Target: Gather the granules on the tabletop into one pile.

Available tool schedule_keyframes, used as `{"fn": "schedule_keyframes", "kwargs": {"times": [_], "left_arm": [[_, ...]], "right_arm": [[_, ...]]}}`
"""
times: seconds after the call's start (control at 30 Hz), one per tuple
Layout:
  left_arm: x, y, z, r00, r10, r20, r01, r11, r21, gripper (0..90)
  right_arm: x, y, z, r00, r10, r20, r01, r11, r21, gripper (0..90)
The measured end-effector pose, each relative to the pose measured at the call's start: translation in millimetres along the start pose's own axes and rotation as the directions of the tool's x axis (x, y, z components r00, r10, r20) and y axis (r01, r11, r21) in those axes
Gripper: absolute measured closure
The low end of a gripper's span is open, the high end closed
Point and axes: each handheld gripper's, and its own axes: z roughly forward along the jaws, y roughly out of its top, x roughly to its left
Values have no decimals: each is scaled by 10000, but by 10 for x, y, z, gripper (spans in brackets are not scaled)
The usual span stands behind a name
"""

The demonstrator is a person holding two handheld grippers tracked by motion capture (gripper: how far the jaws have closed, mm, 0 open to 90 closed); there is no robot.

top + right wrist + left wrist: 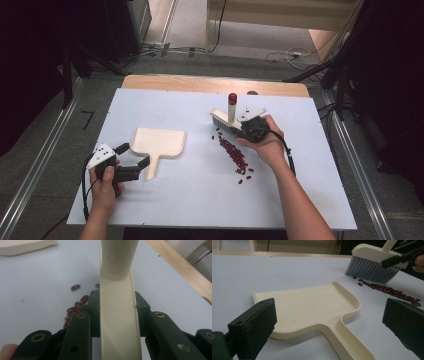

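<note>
Forearms enter from the six o'clock edge of the white table [175, 200] in the high view. At eight o'clock the left gripper [136, 155] rests on the board with its jaws spread wide and nothing between them, the handle of the cream plastic dustpan [159, 142] lying just beside its fingertips; the left gripper view looks between those open jaws over the shallow dustpan [312, 307] tray and its handle. Right of centre, a slanting line of dark red kidney beans [234, 154] runs from about twelve o'clock down toward five o'clock, well apart from the dustpan, with bare board between. At the top end of that line stands the small cream hand brush with grey bristles and a red-tipped handle [226, 116], clamped at its back by the right gripper [243, 131]. The right gripper view shows both black jaws pressed against the brush's cream spine [117, 315], beans scattered at nine o'clock; bristles touching the table appear in the left gripper view.
</note>
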Motion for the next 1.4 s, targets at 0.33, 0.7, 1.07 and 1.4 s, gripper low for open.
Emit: {"fn": "schedule_keyframes", "kwargs": {"times": [0.33,0.7,1.07,1.4], "left_arm": [[-8,-1,1,10000,44,-24,-44,10000,66,0],[-13,-2,6,10000,80,-33,-80,9999,104,0],[-14,-2,5,10000,82,-28,-82,9999,107,0],[-7,1,3,10000,40,15,-41,9999,96,0]], "right_arm": [[146,-130,-194,9939,-274,-1070,295,9994,181,650],[261,-259,-491,9953,80,-963,-98,9998,-175,650],[660,203,-412,9394,2706,-2106,-2831,9586,-311,649],[670,2,-118,8445,5140,-1504,-5166,8559,240,650]]}}
